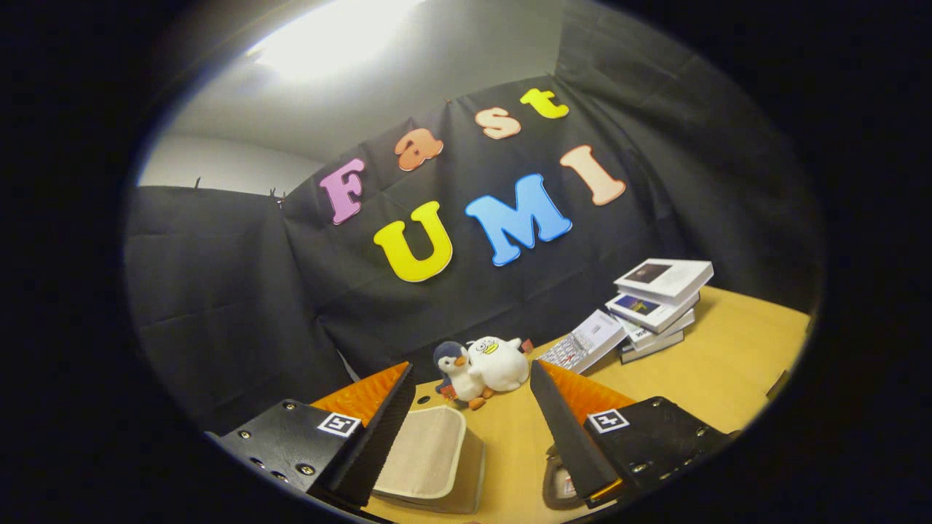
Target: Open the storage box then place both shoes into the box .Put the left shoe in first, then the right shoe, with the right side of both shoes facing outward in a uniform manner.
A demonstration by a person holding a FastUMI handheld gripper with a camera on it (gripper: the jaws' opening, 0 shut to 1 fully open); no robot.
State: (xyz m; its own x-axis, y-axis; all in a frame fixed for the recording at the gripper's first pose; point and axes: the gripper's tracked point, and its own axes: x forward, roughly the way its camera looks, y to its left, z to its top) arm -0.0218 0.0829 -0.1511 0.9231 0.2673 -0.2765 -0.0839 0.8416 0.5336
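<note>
We hold the gripper (470,378) tilted and raised above the pale wooden table (728,371), its two fingers spread wide apart with nothing between them. Just below and ahead of the left finger sits the beige fabric-sided storage box (429,458), its top showing open to us, though part of it is hidden by the finger. By the right finger's base we glimpse a dark rounded thing (557,487) — perhaps a shoe, too cut off to say.

The risk, as we judge it, comes from this pose: the view points mostly at the booth wall, so coming down blind could knock the light box askew or tip it. Picking the wrong shoe first, or turning it the wrong way, would also break the order and facing the task asks for.

Beyond the fingers lie two plush toys — a blue-and-white penguin (455,371) and a white round bird (501,362) — and further right a stack of books (659,302), well clear of the box.
</note>
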